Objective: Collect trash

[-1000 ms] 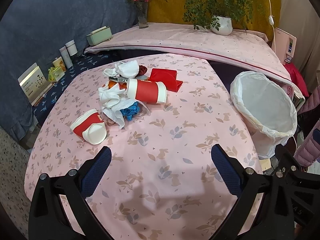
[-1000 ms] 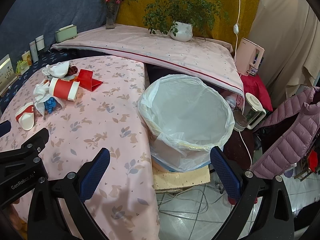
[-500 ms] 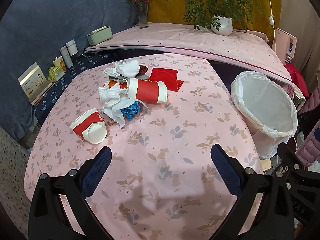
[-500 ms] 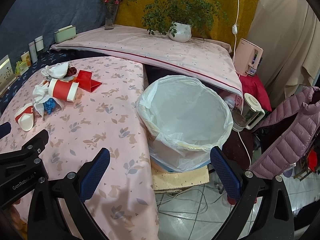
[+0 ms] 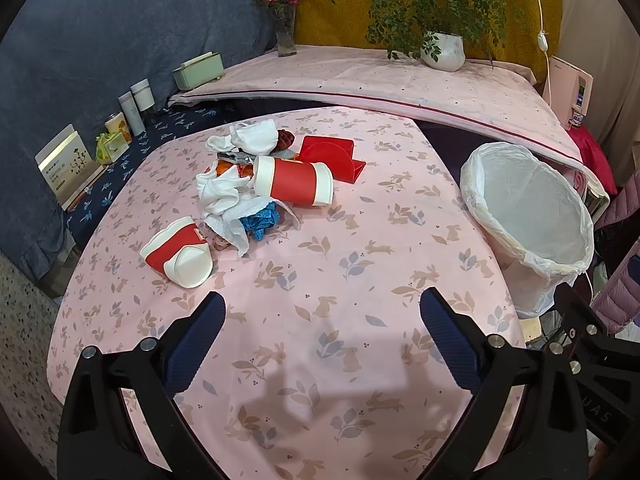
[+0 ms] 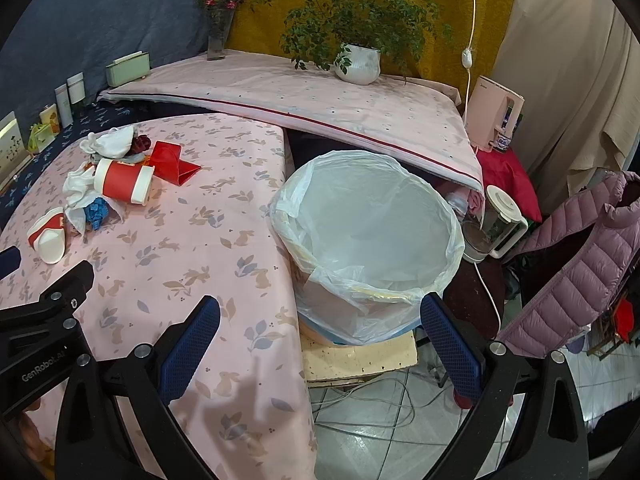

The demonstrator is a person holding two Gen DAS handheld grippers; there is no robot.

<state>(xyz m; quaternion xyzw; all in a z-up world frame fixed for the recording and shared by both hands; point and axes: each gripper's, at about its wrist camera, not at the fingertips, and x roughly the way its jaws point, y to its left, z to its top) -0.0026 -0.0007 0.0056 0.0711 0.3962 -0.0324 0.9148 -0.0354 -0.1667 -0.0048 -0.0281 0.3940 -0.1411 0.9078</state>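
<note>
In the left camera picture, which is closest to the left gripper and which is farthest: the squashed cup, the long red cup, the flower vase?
From the left gripper:
1. Squashed cup, just ahead on the left of the table.
2. Long red cup, lying on its side in the middle of the trash pile.
3. Flower vase, far back on the shelf by the wall.

**Buried scraps, cropped frames, unreadable labels**

In the left wrist view, the litter pile (image 5: 256, 188) at upper centre covers several pieces: an orange scrap (image 5: 222, 167) and a grey item (image 5: 234, 157) show only as slivers under the white tissues (image 5: 224, 192), and a small pinkish thing (image 5: 220, 243) beside the crushed cup (image 5: 178, 254) is too small to identify. The print on the card stand (image 5: 66, 158) at far left is illegible. The bin (image 5: 528, 216) hides its own base behind the tabletop (image 5: 320, 280) edge. In the right wrist view, the left hand-held gripper (image 6: 8, 260) is cut off by the left edge, and the bin liner (image 6: 364, 224) conceals the bin's bottom.
</note>
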